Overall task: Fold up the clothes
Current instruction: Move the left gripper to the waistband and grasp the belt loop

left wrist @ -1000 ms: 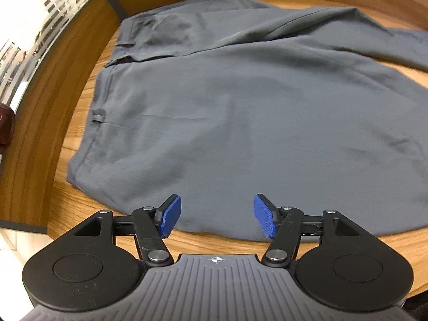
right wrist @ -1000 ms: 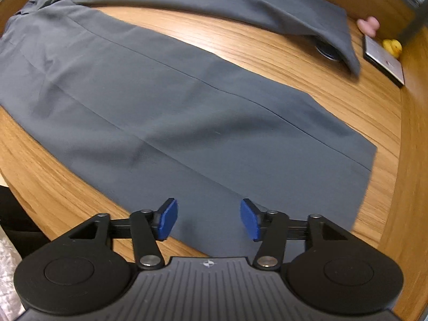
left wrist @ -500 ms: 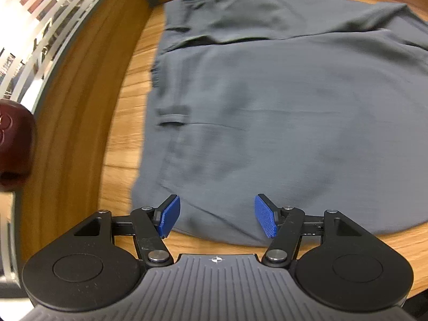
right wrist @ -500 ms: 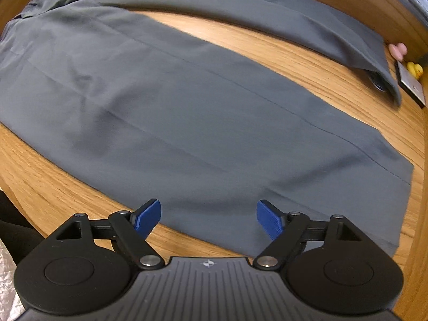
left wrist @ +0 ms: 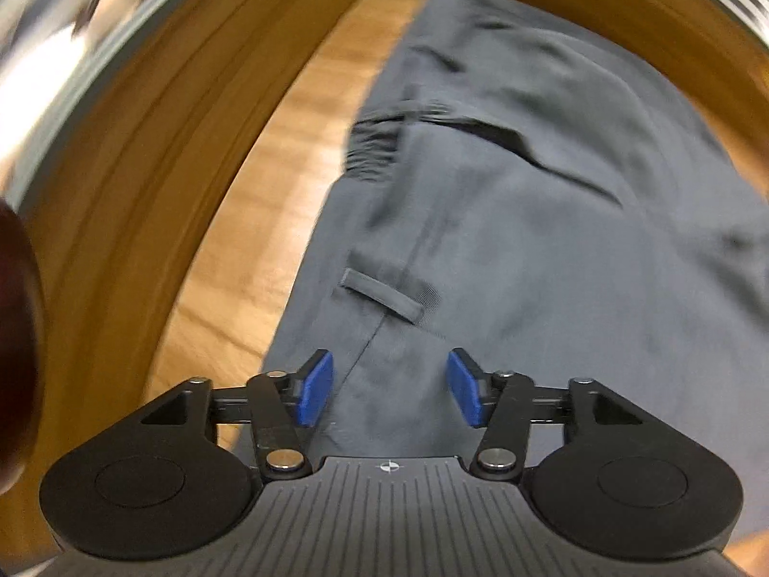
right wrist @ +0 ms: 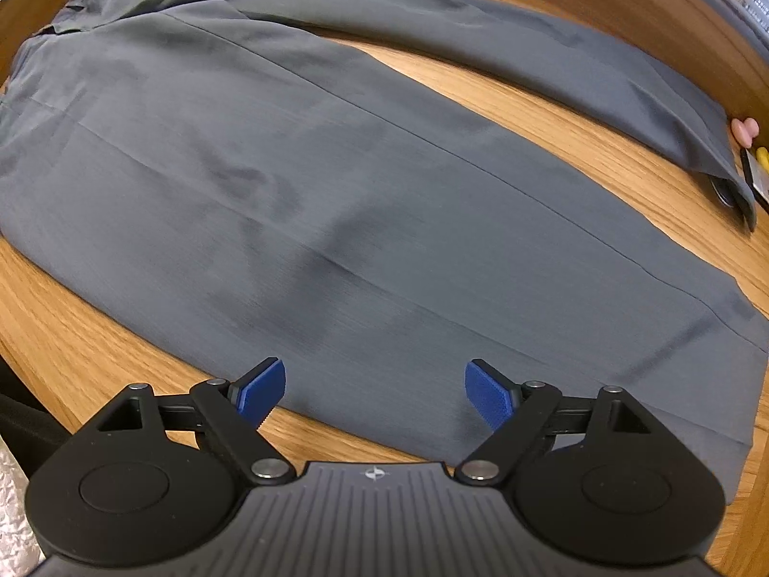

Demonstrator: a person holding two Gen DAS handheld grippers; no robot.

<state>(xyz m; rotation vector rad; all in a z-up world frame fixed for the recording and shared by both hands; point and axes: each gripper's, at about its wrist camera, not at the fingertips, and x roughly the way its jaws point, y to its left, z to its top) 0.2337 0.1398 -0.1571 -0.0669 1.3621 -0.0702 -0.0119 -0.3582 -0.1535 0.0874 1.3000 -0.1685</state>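
Note:
Grey trousers (right wrist: 336,168) lie spread flat on the wooden table (right wrist: 552,125), one leg across the middle, the other along the far side. In the left wrist view, blurred by motion, I see their waistband end (left wrist: 528,240) with a belt loop (left wrist: 379,295). My left gripper (left wrist: 388,375) hangs just above the waistband, its jaws closing; fabric lies under the gap and the pads do not press on it. My right gripper (right wrist: 375,380) hovers over the near edge of the middle leg, its jaws opening wide and holding nothing.
A raised wooden rim (left wrist: 158,154) borders the table to the left of the waistband. A dark red object (left wrist: 14,336) sits beyond it. At the far right lie a pink item (right wrist: 745,127) and a flat dark device (right wrist: 757,178), partly under the far leg's hem.
The left gripper has swung left to the waistband and rolled, and its jaws have narrowed. The right gripper has slid left along the leg, and its jaws have widened.

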